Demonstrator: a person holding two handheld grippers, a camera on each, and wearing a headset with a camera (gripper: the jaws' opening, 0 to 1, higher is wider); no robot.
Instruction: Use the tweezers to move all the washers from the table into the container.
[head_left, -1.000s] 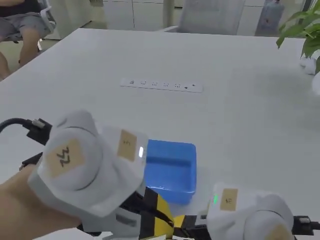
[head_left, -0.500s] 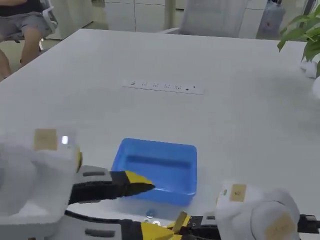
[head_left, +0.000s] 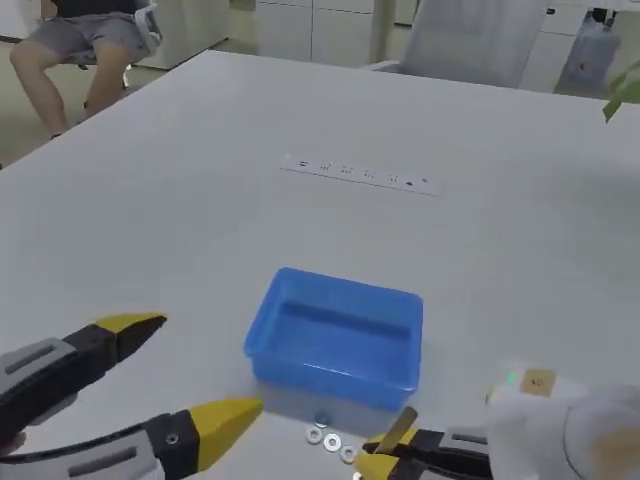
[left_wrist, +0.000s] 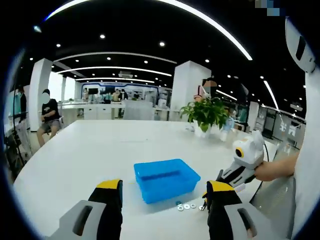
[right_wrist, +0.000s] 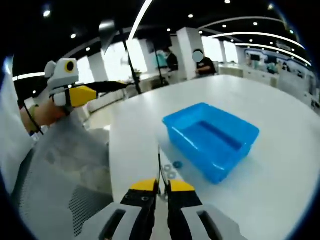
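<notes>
The blue container (head_left: 335, 335) is sitting open side up on the white tabletop (head_left: 180, 200), with its blue floor showing. The washers (head_left: 333, 441) are lying in a short loose row just in front of the container's near wall. They are occupying the narrow strip between that wall and the tabletop's near edge. In the right gripper view that edge is running close by the washers on the side away from the container.

The right hand-held gripper (head_left: 388, 447) is hovering off the container's near right corner, just beside the washers. Its jaws are pressing almost together, pinching the tweezers (right_wrist: 160, 167). The tweezers are reaching forward with their tips near the row; whether they are touching a washer I cannot tell.

The left hand-held gripper (head_left: 190, 370) is hanging off the container's near left corner, apart from its wall. Its jaws are spreading wide and holding nothing.

Past the container's far wall, bare tabletop is stretching away to a power strip (head_left: 360, 175), well apart, and on to the far edge, where a chair (head_left: 470, 40) is standing. The tabletop is also lying open to the container's left and right. A potted plant (left_wrist: 207, 112) is standing well beyond the container in the left gripper view. A seated person (head_left: 90, 35) is sitting off the far left corner.
</notes>
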